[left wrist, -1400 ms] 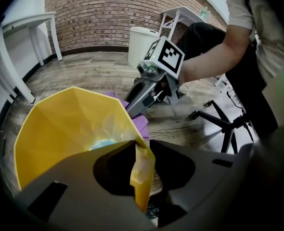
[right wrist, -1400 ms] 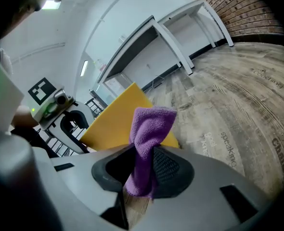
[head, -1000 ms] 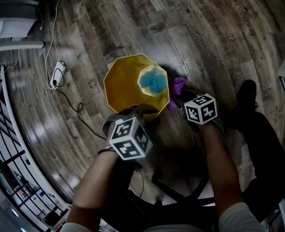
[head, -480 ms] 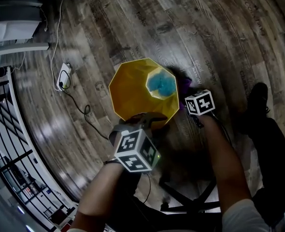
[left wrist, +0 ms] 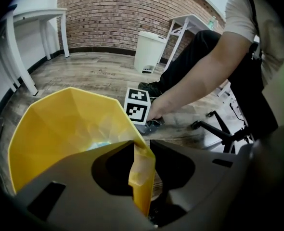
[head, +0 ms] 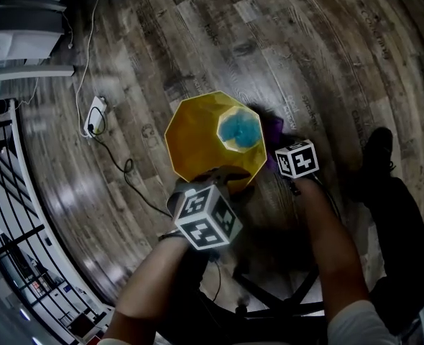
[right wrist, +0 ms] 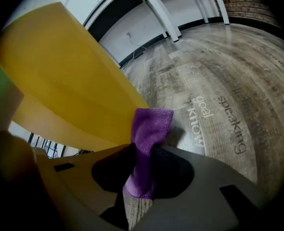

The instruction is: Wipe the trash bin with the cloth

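Note:
A yellow faceted trash bin (head: 195, 136) stands on the wooden floor, its blue bottom (head: 239, 128) showing inside. My left gripper (head: 223, 176) is shut on the bin's near rim; in the left gripper view the yellow wall (left wrist: 60, 134) runs between the left gripper's (left wrist: 142, 150) jaws. My right gripper (head: 275, 149) is low at the bin's right side, shut on a purple cloth (head: 272, 126). In the right gripper view the cloth (right wrist: 150, 126) sticks out of the right gripper (right wrist: 142, 153) and lies against the bin's outer wall (right wrist: 70, 81). The right gripper's marker cube (left wrist: 137, 106) shows past the rim.
A power strip (head: 93, 112) with cables lies left of the bin. A chair's star base (head: 269, 293) is under my arms. A shoe (head: 376, 148) stands at the right. A white pedal bin (left wrist: 149, 49) and white table legs (left wrist: 26, 57) are farther off.
My right gripper has gone down along the bin's right outer side with the purple cloth, so less cloth shows from above. The left gripper has kept its hold on the rim.

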A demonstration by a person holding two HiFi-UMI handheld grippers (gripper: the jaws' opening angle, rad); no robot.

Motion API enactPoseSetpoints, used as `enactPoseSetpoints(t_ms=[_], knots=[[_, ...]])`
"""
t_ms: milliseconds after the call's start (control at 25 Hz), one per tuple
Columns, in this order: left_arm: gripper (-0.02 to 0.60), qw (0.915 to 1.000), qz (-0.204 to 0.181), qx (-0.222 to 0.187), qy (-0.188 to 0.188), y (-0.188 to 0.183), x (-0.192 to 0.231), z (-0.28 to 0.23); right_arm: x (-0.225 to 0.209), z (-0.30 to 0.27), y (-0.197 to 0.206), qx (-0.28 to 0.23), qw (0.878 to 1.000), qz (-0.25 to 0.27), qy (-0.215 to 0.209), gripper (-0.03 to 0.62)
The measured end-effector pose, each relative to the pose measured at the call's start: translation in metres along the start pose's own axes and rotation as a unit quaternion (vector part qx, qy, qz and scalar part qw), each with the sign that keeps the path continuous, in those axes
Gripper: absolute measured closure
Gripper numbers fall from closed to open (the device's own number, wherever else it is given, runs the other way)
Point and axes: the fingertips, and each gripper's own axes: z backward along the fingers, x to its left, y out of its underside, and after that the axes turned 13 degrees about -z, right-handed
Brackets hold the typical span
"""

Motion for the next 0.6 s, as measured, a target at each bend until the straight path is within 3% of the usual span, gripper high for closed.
enactPoseSetpoints(t_ms=[360, 600], knots=[[0.483, 0.9969, 0.071, -0.034, -0.007, -0.021, 0.016, -0.012, 0.019, 0.074, -0.007, -0.060, 0.998, -0.020, -0.013, 0.488], [0.460, 0.9981, 0.050, -0.034, -0.003, -0.028, 0.013, -0.002, 0.033, 0.114, -0.012, -0.094, 0.995, -0.024, -0.022, 0.488]])
